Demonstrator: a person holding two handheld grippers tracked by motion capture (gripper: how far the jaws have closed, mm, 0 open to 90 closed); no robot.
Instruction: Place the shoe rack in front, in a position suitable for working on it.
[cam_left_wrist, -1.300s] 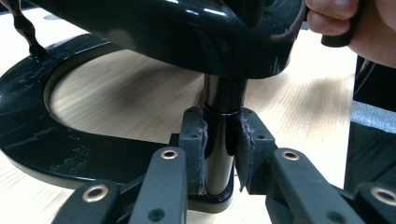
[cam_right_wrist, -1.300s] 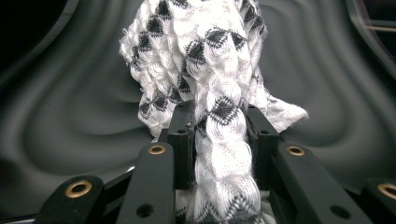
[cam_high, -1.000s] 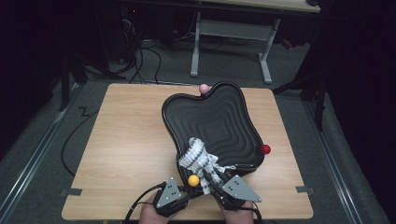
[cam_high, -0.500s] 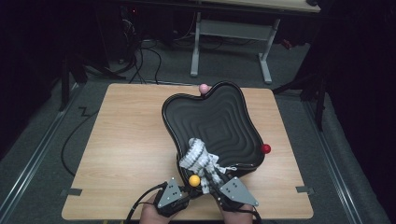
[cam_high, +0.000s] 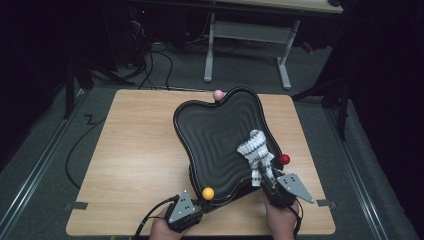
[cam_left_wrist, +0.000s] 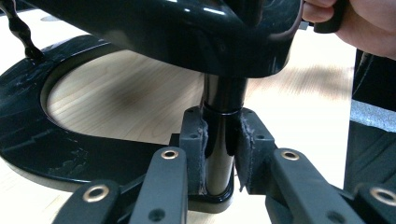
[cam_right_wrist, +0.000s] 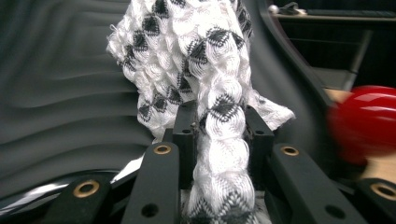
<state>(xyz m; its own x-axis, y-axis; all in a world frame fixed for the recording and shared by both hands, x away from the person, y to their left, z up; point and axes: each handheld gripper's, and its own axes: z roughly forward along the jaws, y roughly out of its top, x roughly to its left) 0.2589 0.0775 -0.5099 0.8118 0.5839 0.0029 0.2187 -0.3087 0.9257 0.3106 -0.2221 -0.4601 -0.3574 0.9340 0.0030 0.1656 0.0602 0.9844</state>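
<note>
Black ridged tray (cam_high: 215, 135) is sitting tilted on its stand over the right half of the wooden table (cam_high: 130, 150), far rim reaching the table's back edge by the pink knob (cam_high: 218, 94), right rim running close to the table's right edge by the red knob (cam_high: 284, 159). Left half of the table is lying bare, so open room is on that side; the near edge is crowded by both hands. Left gripper (cam_left_wrist: 219, 154) is sitting low at the near edge just beside the yellow knob (cam_high: 208, 193), jaws narrow and clamping the black stand post (cam_left_wrist: 219, 116) on both sides, right above the ring-shaped base (cam_left_wrist: 28, 135), with the tray's underside hanging overhead. Left hand (cam_high: 162, 231) is coming in from the bottom edge, gripper pointing up-right toward the tray. Right gripper (cam_right_wrist: 219, 135) is reaching over the tray's near-right rim, jaws pinching a twisted black-and-white checked cloth (cam_right_wrist: 196, 60); the cloth's bunched end is lying on the ridged tray surface near the right rim, close to the red knob. Right hand (cam_high: 280, 217) is gripping from below at the table's near edge, gripper angling up-left, 1 grey plate on top.
</note>
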